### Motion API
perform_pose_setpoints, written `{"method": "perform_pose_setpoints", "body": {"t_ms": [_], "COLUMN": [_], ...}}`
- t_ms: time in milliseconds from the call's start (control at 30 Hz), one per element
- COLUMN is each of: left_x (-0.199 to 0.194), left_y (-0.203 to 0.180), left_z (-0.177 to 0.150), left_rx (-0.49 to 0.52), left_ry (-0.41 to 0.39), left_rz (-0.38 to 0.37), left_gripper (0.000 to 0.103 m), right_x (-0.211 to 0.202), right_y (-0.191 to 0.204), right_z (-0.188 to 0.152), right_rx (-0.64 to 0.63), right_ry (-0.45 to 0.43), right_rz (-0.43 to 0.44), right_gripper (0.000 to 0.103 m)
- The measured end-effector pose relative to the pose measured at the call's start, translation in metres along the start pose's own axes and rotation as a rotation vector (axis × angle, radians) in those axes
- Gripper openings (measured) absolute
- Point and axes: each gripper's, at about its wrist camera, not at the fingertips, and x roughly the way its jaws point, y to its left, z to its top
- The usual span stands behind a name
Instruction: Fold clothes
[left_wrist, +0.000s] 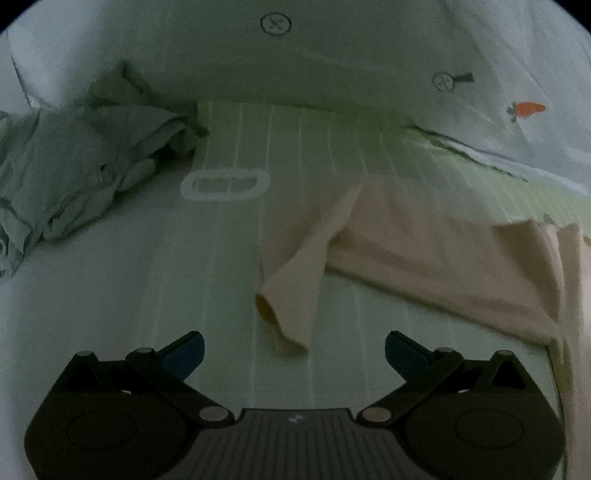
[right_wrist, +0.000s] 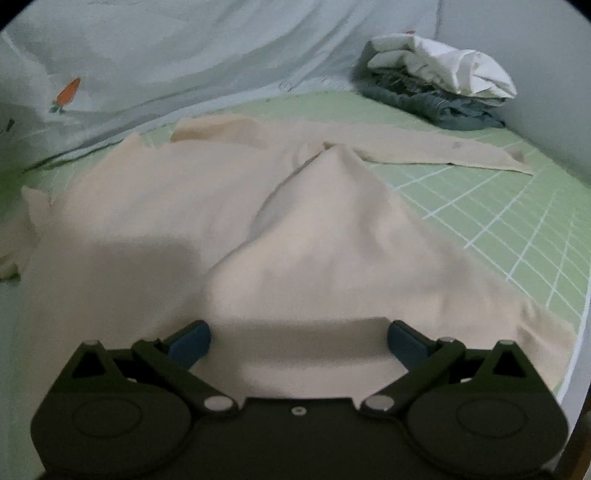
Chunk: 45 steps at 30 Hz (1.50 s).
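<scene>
A cream long-sleeved top (right_wrist: 229, 236) lies spread on the green gridded bed sheet (right_wrist: 498, 206). One sleeve (right_wrist: 443, 153) stretches out to the far right. In the left wrist view the top (left_wrist: 424, 243) lies at the right, and its other sleeve (left_wrist: 295, 291) hangs down toward me, its cuff just ahead of my left gripper (left_wrist: 294, 352). That gripper is open and empty above the sheet. My right gripper (right_wrist: 298, 343) is open and empty, hovering over the near hem of the top.
A crumpled grey-green garment (left_wrist: 74, 177) lies at the left. A pile of folded clothes (right_wrist: 439, 85), white on top of blue-grey, sits at the far right corner. A pale quilt with a carrot print (left_wrist: 526, 109) runs along the back; it also shows in the right wrist view (right_wrist: 184, 55).
</scene>
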Motion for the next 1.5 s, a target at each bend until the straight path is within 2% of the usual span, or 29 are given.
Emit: {"method": "perform_pose_setpoints", "body": {"t_ms": [67, 133, 167, 200, 233, 300, 400, 467, 567, 633, 700, 800, 867, 933, 1033, 1133, 1167, 1200, 1267, 1333, 1400, 1500], "left_x": [0.005, 0.01, 0.013, 0.016, 0.019, 0.021, 0.012, -0.003, -0.034, -0.06, -0.086, -0.113, -0.128, -0.138, -0.137, -0.119, -0.11, -0.101, -0.092, -0.086, -0.077, -0.059], "left_y": [-0.002, -0.003, -0.004, -0.003, -0.002, 0.002, 0.012, 0.018, 0.028, 0.031, 0.033, 0.04, 0.045, 0.054, 0.072, 0.096, 0.103, 0.11, 0.119, 0.12, 0.114, 0.097], "left_z": [0.005, 0.007, 0.008, 0.008, 0.008, 0.007, 0.002, -0.006, -0.018, -0.025, -0.032, -0.043, -0.049, -0.054, -0.061, -0.072, -0.074, -0.076, -0.083, -0.087, -0.089, -0.088], "left_rx": [-0.001, -0.01, -0.014, -0.035, -0.055, -0.107, -0.193, -0.231, -0.257, -0.271, -0.3, -0.426, -0.476, -0.517, -0.55, -0.612, -0.623, -0.634, -0.664, -0.671, -0.63, -0.53], "left_ry": [-0.017, -0.016, -0.016, -0.005, 0.005, 0.017, 0.011, 0.0, 0.01, 0.017, 0.019, 0.054, 0.039, 0.017, -0.013, -0.062, -0.036, -0.01, 0.009, 0.019, 0.037, 0.073], "left_rz": [0.004, -0.009, -0.016, -0.012, -0.008, -0.006, -0.002, 0.005, -0.033, -0.094, -0.193, -0.364, -0.394, -0.359, -0.173, 0.091, 0.133, 0.174, 0.147, 0.117, 0.114, 0.136], "left_gripper": [0.09, 0.072, 0.068, 0.056, 0.037, 0.009, 0.007, 0.006, 0.006, 0.006, 0.006, 0.006, 0.006, 0.006, 0.006, 0.012, 0.014, 0.02, 0.037, 0.066, 0.07, 0.072], "right_x": [0.001, 0.002, 0.003, 0.003, 0.003, 0.004, 0.004, 0.004, 0.004, 0.004, 0.004, 0.004, 0.004, 0.003, 0.003, 0.003, 0.003, 0.003, 0.003, 0.003, 0.003, 0.003], "right_y": [0.001, 0.002, 0.002, 0.001, 0.002, 0.002, 0.001, 0.002, 0.002, 0.003, 0.003, 0.003, 0.003, 0.003, 0.002, 0.002, 0.002, 0.002, 0.003, 0.004, 0.004, 0.004], "right_z": [-0.002, -0.005, -0.006, -0.007, -0.007, -0.007, -0.007, -0.007, -0.008, -0.008, -0.008, -0.008, -0.008, -0.008, -0.008, -0.008, -0.007, -0.007, -0.007, -0.008, -0.008, -0.008], "right_rx": [0.008, 0.013, 0.013, 0.013, 0.013, 0.013, 0.014, 0.014, 0.014, 0.015, 0.015, 0.014, 0.014, 0.013, 0.013, 0.012, 0.012, 0.012, 0.012, 0.013, 0.012, 0.011], "right_ry": [-0.034, -0.068, -0.083, -0.093, -0.101, -0.107, -0.107, -0.108, -0.109, -0.11, -0.11, -0.11, -0.11, -0.11, -0.109, -0.109, -0.109, -0.109, -0.109, -0.109, -0.109, -0.108], "right_rz": [-0.009, -0.015, -0.015, -0.015, -0.014, -0.013, -0.01, -0.011, -0.01, -0.009, -0.009, -0.007, -0.006, -0.003, 0.0, 0.001, 0.0, -0.001, -0.002, -0.003, -0.005, -0.006], "right_gripper": [0.103, 0.103, 0.103, 0.103, 0.103, 0.103, 0.103, 0.103, 0.103, 0.103, 0.103, 0.103, 0.103, 0.103, 0.103, 0.103, 0.103, 0.103, 0.103, 0.103, 0.103, 0.103]}}
